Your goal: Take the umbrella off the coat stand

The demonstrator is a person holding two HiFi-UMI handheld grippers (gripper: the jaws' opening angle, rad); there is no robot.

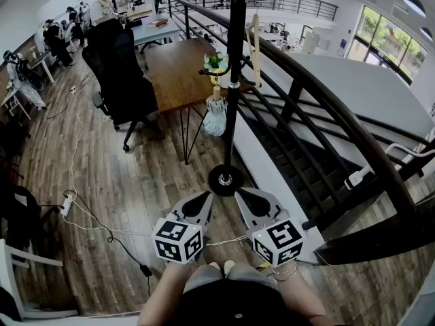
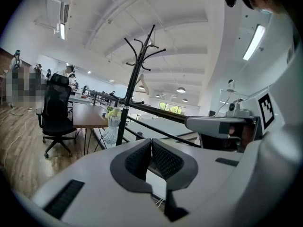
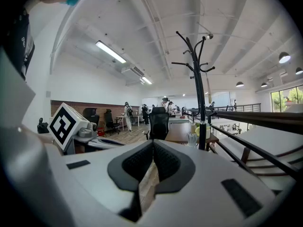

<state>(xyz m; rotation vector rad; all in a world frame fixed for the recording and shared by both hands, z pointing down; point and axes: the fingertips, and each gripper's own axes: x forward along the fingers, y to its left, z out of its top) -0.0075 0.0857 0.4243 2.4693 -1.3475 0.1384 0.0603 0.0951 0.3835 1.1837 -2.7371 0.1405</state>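
A black coat stand (image 1: 234,80) rises from a round base (image 1: 225,180) on the wood floor just ahead of me. A white folded umbrella (image 1: 216,116) with a pale yellow handle hangs low on it, on the left of the pole. My left gripper (image 1: 206,198) and right gripper (image 1: 245,194) sit side by side near the base, both shut and holding nothing. In the left gripper view the stand (image 2: 131,86) and umbrella (image 2: 111,127) lie beyond the left gripper (image 2: 151,144). In the right gripper view the stand (image 3: 199,93) and umbrella (image 3: 192,138) show right of the right gripper (image 3: 153,145).
A black office chair (image 1: 122,73) and a wooden table (image 1: 178,66) stand behind the stand on the left. A dark curved railing (image 1: 326,107) guards a stairwell on the right. A wooden hanger (image 1: 256,46) hangs on the stand. Cables and a power strip (image 1: 66,204) lie on the floor at left.
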